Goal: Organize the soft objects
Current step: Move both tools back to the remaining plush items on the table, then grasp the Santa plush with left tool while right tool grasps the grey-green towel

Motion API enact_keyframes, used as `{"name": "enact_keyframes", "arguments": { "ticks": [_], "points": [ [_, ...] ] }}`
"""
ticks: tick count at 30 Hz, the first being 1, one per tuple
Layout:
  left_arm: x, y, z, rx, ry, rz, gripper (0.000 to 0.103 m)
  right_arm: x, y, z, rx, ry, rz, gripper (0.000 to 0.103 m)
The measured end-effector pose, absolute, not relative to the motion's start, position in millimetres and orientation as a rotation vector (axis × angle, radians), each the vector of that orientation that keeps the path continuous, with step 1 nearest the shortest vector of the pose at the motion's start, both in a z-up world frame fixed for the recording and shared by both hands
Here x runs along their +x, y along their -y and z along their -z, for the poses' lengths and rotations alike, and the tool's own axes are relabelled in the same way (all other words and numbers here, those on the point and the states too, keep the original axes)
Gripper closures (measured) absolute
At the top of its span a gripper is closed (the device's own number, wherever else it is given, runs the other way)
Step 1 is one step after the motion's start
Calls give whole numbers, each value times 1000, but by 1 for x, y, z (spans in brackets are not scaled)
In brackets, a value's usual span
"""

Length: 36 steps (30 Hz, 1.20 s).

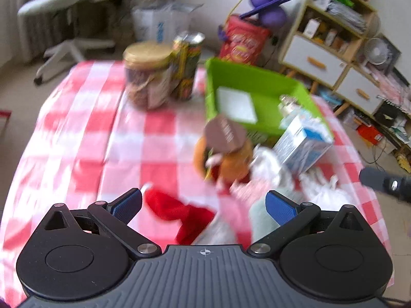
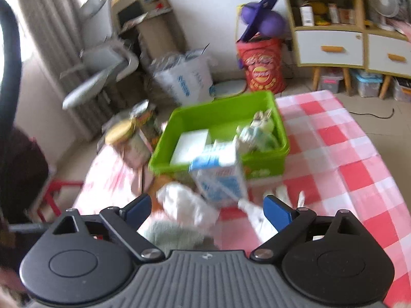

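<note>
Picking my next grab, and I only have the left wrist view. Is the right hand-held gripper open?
Observer: Yes. The right hand-held gripper is open, and its pads press on nothing.
Operator: What's under it?
Observer: A grey-green cloth lies low between its fingers, with a white soft item just beyond.
Operator: Anything soft in the bin yet?
Observer: From that side, a pale bundle sits at the right end of the bin, next to a white box. It is too blurred to name.
</note>
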State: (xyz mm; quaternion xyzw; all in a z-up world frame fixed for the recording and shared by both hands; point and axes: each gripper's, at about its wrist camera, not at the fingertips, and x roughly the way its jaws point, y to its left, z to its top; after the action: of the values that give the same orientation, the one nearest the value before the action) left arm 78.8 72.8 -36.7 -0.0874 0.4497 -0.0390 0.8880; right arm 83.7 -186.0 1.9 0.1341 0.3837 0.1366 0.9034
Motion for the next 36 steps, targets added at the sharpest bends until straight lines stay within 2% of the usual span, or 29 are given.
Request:
{"name": "enact_keyframes", "arguments": {
  "ticks": [6, 11, 15, 17, 22, 25, 26, 29, 31, 36],
  "points": [
    [77, -92, 62, -318, -1049, 104, 9, 86, 160, 25, 229, -967, -258, 23],
    [74, -107, 72, -376, -1089, 109, 12, 86, 145, 26, 239, -985, -308, 23],
    [71, -112, 77, -382, -1106, 121, 20, 86, 133, 27, 240, -992, -336, 25],
    [69, -115, 79, -403, -1106, 132, 23, 85, 128, 27, 243, -993, -335, 30],
    [70, -117, 81, -434, -1093, 172, 35, 90, 123, 33, 260, -1006, -334, 52],
    [71, -119, 85, -463, -1100, 183, 39, 94, 121, 40, 262, -1029, -324, 67],
    [71, -119, 85, -471, -1101, 187, 40, 95, 121, 42, 266, -1034, -326, 69],
    [72, -121, 85, -490, -1094, 193, 51, 95, 121, 43, 267, -1033, -333, 84],
    [72, -122, 84, -500, -1091, 197, 60, 94, 125, 41, 288, -1024, -341, 102],
    [72, -119, 84, -497, -1088, 199, 62, 93, 135, 36, 321, -1012, -351, 103]
  ]
}}
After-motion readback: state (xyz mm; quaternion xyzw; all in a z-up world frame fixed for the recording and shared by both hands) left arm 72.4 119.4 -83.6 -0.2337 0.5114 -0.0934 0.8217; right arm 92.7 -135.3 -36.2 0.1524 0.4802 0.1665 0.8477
